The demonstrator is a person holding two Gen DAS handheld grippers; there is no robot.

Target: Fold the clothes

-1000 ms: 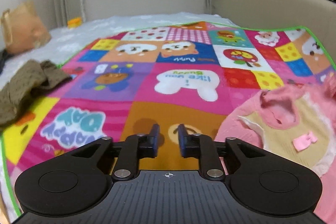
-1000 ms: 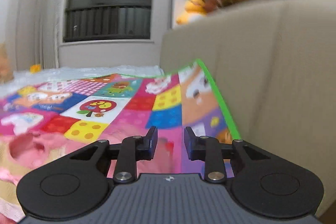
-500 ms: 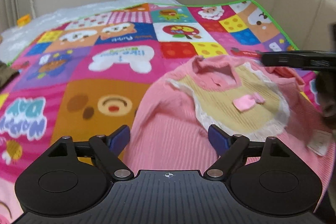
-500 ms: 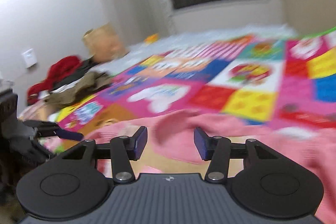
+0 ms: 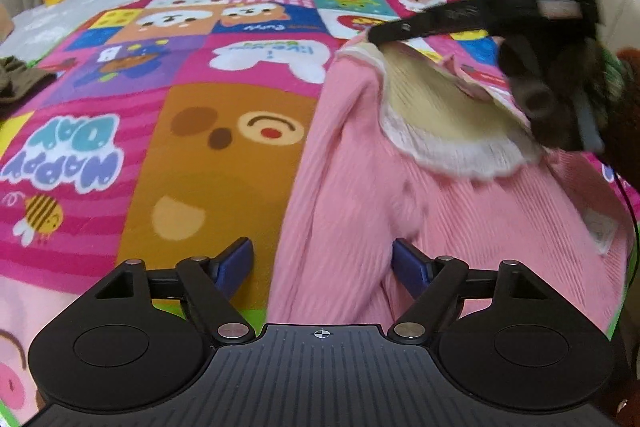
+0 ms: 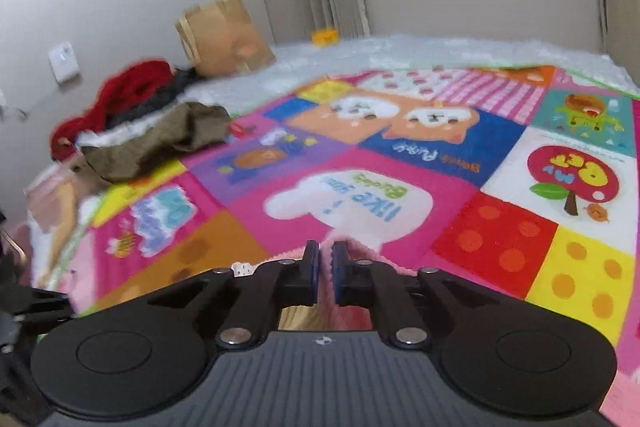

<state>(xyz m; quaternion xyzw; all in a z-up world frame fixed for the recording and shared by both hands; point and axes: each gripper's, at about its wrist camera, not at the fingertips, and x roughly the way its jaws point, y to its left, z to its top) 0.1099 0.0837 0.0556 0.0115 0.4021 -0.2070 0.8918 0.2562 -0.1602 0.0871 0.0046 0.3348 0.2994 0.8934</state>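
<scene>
Now the pink top [image 5: 352, 195] is pinched at its collar by the closing right gripper [image 6: 326, 267]; the left gripper [image 5: 322, 261], jaws apart and narrowing around the hem, should be shut gently.

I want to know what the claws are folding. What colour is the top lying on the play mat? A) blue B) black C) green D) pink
D: the top on the mat is pink, with a cream bib panel at the chest.
</scene>
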